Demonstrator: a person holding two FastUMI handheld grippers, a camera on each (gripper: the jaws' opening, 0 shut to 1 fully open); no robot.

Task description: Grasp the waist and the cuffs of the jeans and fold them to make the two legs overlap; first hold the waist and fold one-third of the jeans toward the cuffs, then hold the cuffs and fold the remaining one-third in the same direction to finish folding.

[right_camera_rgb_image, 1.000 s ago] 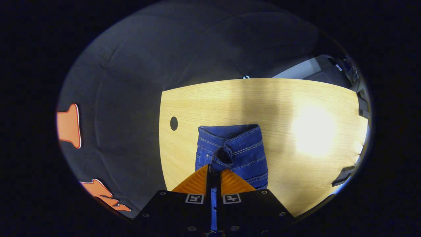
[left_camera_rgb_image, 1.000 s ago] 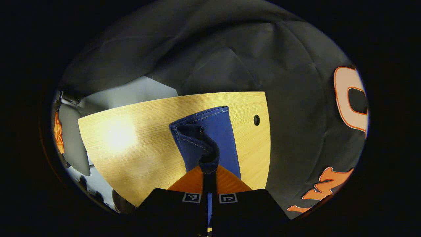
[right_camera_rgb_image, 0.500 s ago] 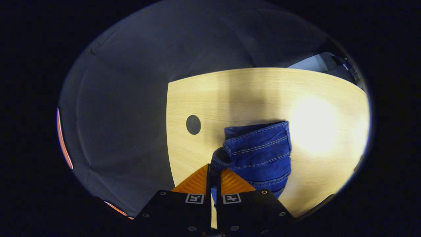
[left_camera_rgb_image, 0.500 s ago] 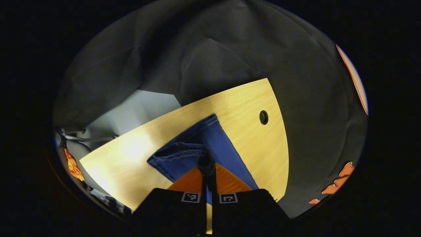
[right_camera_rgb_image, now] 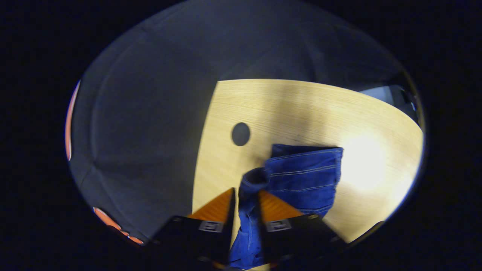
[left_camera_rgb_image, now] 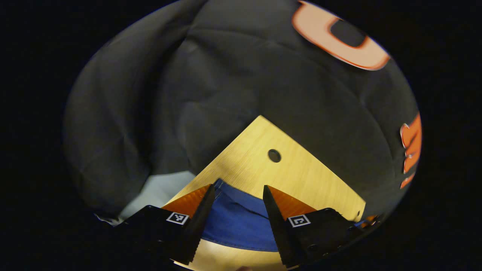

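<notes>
My left tongs are gaping above the jeans | my right tongs are parting, denim lying between them | table is stretching ahead.

Both views look steeply down from close above, sharing the table corner with its hole

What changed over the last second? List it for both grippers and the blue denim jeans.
The left gripper opened and let go of the blue denim jeans, which now lie flat between its spread fingers. The right gripper has begun to part, denim still bunched between its fingers, and swung left of the fold. The light wooden table with its round hole stayed put.
</notes>
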